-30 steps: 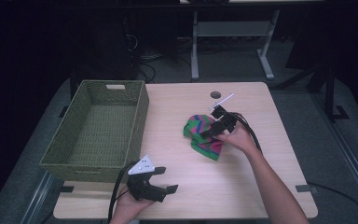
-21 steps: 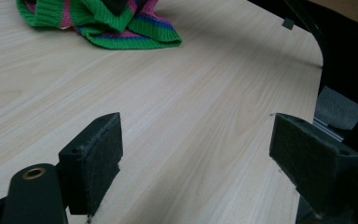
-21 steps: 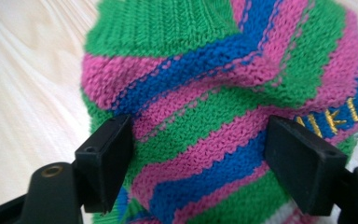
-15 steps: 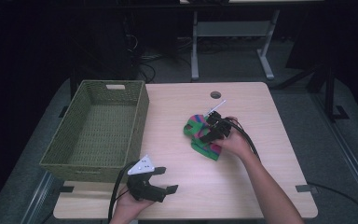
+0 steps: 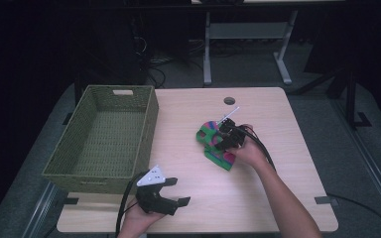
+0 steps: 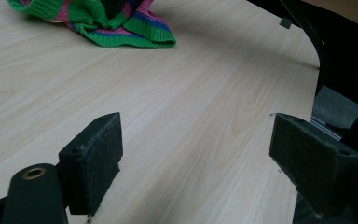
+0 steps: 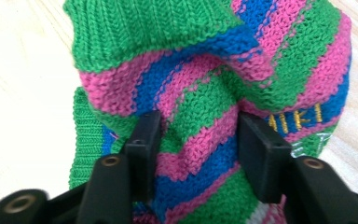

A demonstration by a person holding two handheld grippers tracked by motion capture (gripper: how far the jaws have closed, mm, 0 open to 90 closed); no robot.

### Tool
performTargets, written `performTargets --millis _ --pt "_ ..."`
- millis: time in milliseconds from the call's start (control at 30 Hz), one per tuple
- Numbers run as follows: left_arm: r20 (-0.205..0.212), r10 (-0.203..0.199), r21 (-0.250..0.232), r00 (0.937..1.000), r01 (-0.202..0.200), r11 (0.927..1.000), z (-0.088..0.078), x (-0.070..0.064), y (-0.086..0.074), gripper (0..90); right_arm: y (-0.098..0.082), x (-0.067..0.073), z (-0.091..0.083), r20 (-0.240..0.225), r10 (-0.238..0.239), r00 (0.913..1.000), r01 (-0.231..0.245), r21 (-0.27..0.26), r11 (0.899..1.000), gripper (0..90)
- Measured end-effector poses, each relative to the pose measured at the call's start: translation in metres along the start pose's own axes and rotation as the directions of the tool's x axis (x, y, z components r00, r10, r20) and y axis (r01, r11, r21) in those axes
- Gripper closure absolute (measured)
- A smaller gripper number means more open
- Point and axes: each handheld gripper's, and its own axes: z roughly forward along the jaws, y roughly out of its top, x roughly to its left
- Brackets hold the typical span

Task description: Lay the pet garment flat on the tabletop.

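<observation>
1. Since the earlier frames, the right claw (image 5: 223,137) has come down onto the striped knit garment (image 5: 215,145) and its jaws have just been closing, with a raised fold of the knit between them.
2. Seen from the right gripper view, the pads (image 7: 145,140) of the right claw (image 7: 196,149) press on that fold from both sides at roughly half opening; the grip appears taken, so a lift looks like the next step, probably toward the basket.
3. Garment: soft ribbed wool in green, pink and blue bands, crumpled into a loose heap, with small yellow lettering (image 7: 296,119) on one band. It lies on the desk (image 5: 188,119), right of centre and well apart from the basket.
4. Desk: pale wood-grain laminate, smooth and flat, with a round cable hole (image 5: 229,100) near the far edge.
5. Basket (image 5: 74,168): olive woven weave, rectangular, open-topped, with a handle slot in the far wall; it stands at the desk's left side.
6. Left claw (image 5: 178,191) rests near the front edge of the desk, jaws wide apart with nothing between the pads (image 6: 100,158); the garment (image 6: 121,28) lies farther off.
</observation>
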Motion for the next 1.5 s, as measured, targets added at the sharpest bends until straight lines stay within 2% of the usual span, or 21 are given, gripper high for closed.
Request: performTargets --millis 233,467,567,800,1167,1267,1500 --pt "0.001 0.003 0.004 1.0 -0.003 1.0 0.001 -0.001 0.0 16.9 0.001 -0.002 -0.001 -0.011 -0.004 0.9999 0.004 0.004 1.0 66.4" --pt "0.0 0.001 -0.003 1.0 -0.001 1.0 -0.001 0.0 0.0 16.9 -0.001 -0.007 -0.001 -0.04 0.007 0.9992 -0.007 -0.014 1.0 72.0" --pt "-0.002 -0.002 -0.003 1.0 0.002 1.0 -0.002 0.001 0.0 16.9 -0.001 -0.012 -0.003 -0.068 0.021 0.9975 -0.023 -0.021 1.0 73.0" --pt "-0.001 -0.006 -0.002 1.0 0.006 1.0 -0.001 0.002 0.0 16.9 -0.003 -0.017 -0.011 -0.09 0.028 0.9956 -0.033 -0.048 0.998 73.7" --pt "-0.001 -0.01 -0.009 1.0 0.01 0.9999 -0.001 0.001 0.0 16.9 -0.008 -0.024 -0.037 -0.127 0.05 0.9907 -0.064 -0.114 0.991 73.7" --pt "-0.001 -0.009 -0.005 1.0 0.009 0.9999 -0.001 0.002 0.0 16.9 -0.01 -0.025 -0.043 -0.125 0.045 0.9911 -0.06 -0.119 0.991 73.7" --pt "0.003 -0.022 -0.019 0.9998 0.022 0.9996 -0.003 0.003 -0.001 16.9 -0.015 -0.028 -0.061 -0.161 0.041 0.9862 -0.068 -0.167 0.984 73.7"
